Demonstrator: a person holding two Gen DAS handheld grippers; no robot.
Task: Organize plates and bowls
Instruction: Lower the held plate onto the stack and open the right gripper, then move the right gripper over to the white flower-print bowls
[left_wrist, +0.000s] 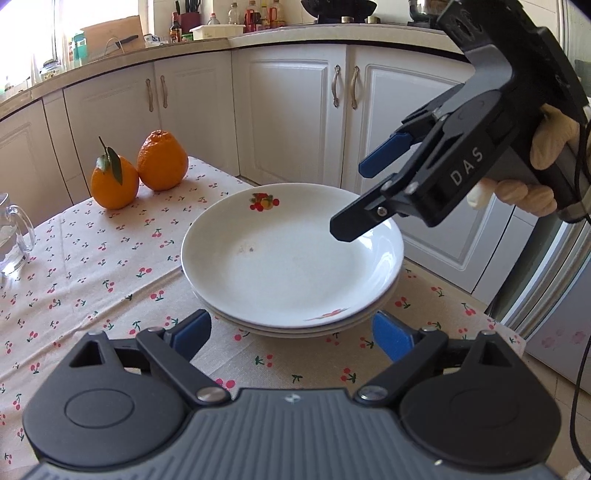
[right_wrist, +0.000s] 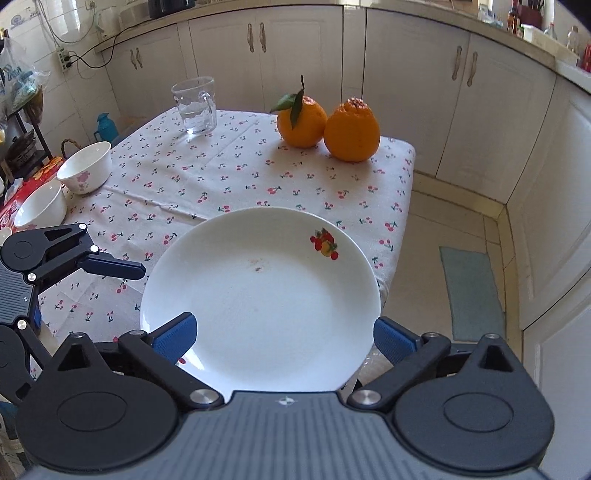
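The black blue-padded left gripper (left_wrist: 291, 336) gapes wide at frame bottom, just short of the stacked white fruit-print plates (left_wrist: 288, 258) at centre, near the cherry-print tablecloth's (left_wrist: 92, 273) right edge. The matching right gripper (left_wrist: 351, 199), spread apart, hovers over their upper-right rim.

Glossy ceramic plates (left_wrist: 291, 266) on matt cloth tablecloth (left_wrist: 92, 266).

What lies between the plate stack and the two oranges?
Only bare cherry-print tablecloth lies between the plate stack and the oranges, seen in both wrist views.

White plate (left_wrist: 291, 258) with fruit motif, cherry-print tablecloth (left_wrist: 92, 266), two orange fruits (left_wrist: 162, 160).
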